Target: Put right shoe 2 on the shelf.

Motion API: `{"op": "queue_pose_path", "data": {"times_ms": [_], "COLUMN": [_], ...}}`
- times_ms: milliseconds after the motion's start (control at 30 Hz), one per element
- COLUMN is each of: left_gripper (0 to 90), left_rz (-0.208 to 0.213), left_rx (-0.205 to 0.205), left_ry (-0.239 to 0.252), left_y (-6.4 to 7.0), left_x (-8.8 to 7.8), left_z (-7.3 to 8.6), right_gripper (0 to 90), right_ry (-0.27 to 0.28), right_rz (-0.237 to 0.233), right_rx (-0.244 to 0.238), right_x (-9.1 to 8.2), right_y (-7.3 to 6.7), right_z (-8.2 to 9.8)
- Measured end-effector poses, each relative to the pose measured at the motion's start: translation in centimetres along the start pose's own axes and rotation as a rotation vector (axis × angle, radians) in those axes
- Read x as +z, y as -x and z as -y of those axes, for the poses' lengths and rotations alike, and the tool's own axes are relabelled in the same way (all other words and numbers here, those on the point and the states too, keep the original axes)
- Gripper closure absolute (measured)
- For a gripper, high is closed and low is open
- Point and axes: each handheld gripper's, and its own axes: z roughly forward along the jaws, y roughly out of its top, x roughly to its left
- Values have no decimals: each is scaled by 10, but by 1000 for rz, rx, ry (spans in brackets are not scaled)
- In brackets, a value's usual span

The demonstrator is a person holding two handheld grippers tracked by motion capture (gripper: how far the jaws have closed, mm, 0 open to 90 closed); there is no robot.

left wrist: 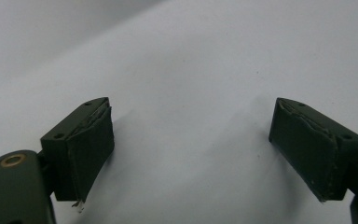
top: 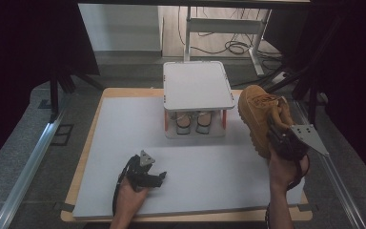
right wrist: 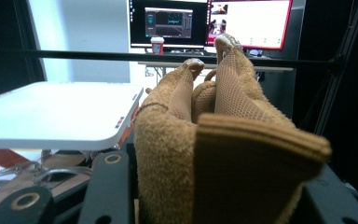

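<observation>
At the right edge of the counter [top: 124, 143], the right tool [top: 280, 136] grips a tan suede boot [top: 257, 117] aloft beside the white two-tier rack [top: 198, 86], apparently carrying it to the top shelf, while the left tool [top: 147, 177] rests wide and empty.

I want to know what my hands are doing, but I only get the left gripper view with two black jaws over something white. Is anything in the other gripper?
Observer: Yes, the right gripper is shut on a tan boot, held up off the table.
Operator: Is there something near the boot?
Observer: A small white rack stands just left of it, with its flat top bare.
Operator: Is anything under that top?
Observer: A pair of shoes sits on the lower shelf.
</observation>
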Motion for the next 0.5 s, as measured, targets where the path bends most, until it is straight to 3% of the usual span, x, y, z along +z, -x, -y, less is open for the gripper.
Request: {"op": "queue_pose_path", "data": {"times_ms": [500], "left_gripper": [137], "left_rz": [0], "left_rx": [-3], "left_ry": [2], "left_y": [0], "left_x": [0], "left_z": [0], "right_gripper": [537], "right_ry": [28], "right_rz": [-23], "right_rx": [-10], "right_x": [2], "right_y": [3], "right_z": [-23]}}
